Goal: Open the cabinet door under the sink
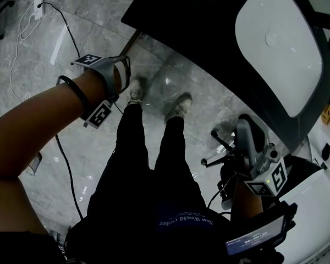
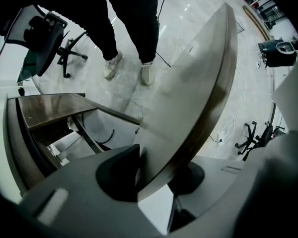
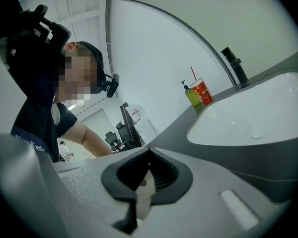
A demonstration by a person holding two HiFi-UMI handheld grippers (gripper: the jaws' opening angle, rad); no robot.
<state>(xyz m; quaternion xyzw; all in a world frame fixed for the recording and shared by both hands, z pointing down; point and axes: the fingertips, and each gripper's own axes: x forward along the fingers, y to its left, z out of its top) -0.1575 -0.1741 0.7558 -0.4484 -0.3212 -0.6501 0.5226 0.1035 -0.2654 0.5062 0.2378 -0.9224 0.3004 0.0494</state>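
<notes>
The grey cabinet door (image 2: 198,88) with a brown edge stands swung out from the cabinet under the sink. It runs up between the jaws of my left gripper (image 2: 154,175), which is shut on its edge. Beside it the open cabinet (image 2: 54,113) shows a brown shelf and pipes. From above, my left gripper (image 1: 118,70) points steeply down at the door's top edge (image 1: 133,40), below the dark counter (image 1: 198,21). My right gripper (image 1: 243,122) hangs by the counter's near corner, shut and holding nothing. Its jaws (image 3: 145,175) point across the white sink basin (image 3: 253,118).
My legs and shoes (image 1: 135,89) stand on the marble floor in front of the cabinet. An office chair (image 1: 225,147) is close under my right arm. A black faucet (image 3: 236,66), a soap bottle (image 3: 192,95) and a red cup (image 3: 201,90) line the counter's back. White cables (image 1: 27,21) lie on the floor.
</notes>
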